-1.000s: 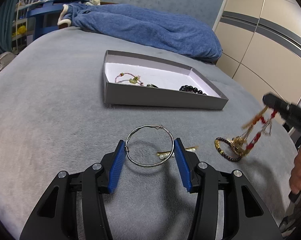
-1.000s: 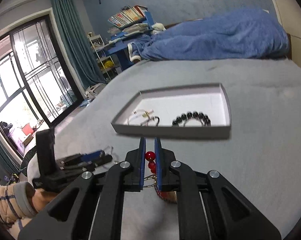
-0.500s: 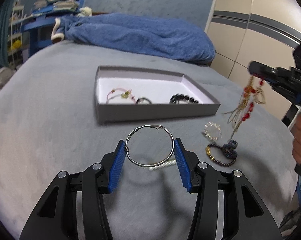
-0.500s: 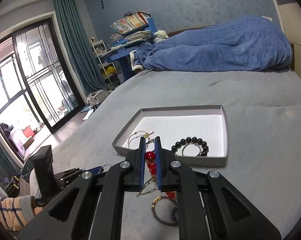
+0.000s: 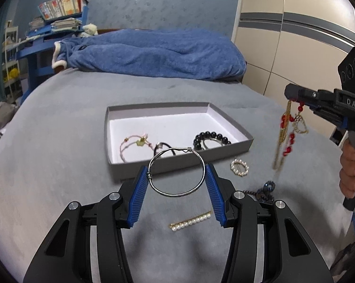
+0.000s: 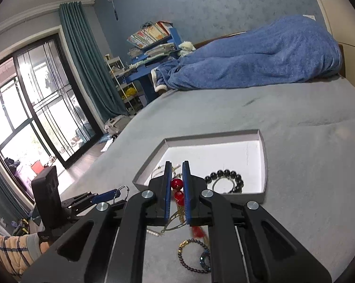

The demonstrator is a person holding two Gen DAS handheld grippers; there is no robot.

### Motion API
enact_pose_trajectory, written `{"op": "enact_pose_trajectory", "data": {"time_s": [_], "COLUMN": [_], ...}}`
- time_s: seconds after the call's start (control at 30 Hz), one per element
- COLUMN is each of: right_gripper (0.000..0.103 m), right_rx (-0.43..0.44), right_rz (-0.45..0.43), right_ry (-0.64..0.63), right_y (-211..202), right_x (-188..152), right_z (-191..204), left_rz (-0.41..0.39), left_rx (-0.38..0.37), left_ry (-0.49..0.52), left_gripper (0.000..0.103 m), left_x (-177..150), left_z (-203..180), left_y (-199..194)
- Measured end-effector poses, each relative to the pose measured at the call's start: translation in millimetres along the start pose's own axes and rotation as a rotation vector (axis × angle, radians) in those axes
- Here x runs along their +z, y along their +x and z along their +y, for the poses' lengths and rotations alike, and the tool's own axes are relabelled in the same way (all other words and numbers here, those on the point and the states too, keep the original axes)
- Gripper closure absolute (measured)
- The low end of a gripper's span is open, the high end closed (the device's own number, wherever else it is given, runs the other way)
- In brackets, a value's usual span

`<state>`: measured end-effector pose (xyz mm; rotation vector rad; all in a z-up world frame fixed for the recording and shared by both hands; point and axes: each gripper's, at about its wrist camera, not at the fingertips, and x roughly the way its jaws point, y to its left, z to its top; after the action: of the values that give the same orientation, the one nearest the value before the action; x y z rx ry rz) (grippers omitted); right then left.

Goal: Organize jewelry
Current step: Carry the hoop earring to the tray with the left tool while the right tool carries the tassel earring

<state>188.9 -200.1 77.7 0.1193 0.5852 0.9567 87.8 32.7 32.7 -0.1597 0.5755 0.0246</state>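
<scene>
Left gripper (image 5: 177, 181) half-open, clamping stiff, light wire bangle (image 5: 176, 172) across its width. Right gripper (image 6: 176, 189) nearly closed, pinching limp red-bead tassel chain (image 5: 286, 134) at top; likely swings, tangles.

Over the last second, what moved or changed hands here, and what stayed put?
Both claws rose from the bed with their loads. The left claw lifted the silver wire bangle toward the grey box, uncovering the pearl clip. The right claw raised the red-and-gold tassel piece clear of the dark bead bracelet. Nothing was released. The box contents and pearl ring stayed put.
</scene>
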Motion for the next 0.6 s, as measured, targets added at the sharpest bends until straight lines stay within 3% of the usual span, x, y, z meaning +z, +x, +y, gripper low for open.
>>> {"op": "enact_pose_trajectory", "data": {"time_s": [0.3,0.6], "right_gripper": [0.094,0.094], "right_rx": [-0.047,-0.131], "right_rz": [0.027,0.104], "right_ry": [-0.028,-0.012], "right_y": [30.0,87.2], "right_x": [35.5,46.0], "right_z": [-13.7,-46.6], "left_rz": [0.002,0.095], "left_rx": [0.043,0.099], "left_ry": [-0.008,-0.011], "left_gripper": [0.052,0.052], "left_x": [38.3,54.8], "left_z": [16.2,32.3], "left_y": [24.1,83.1]}}
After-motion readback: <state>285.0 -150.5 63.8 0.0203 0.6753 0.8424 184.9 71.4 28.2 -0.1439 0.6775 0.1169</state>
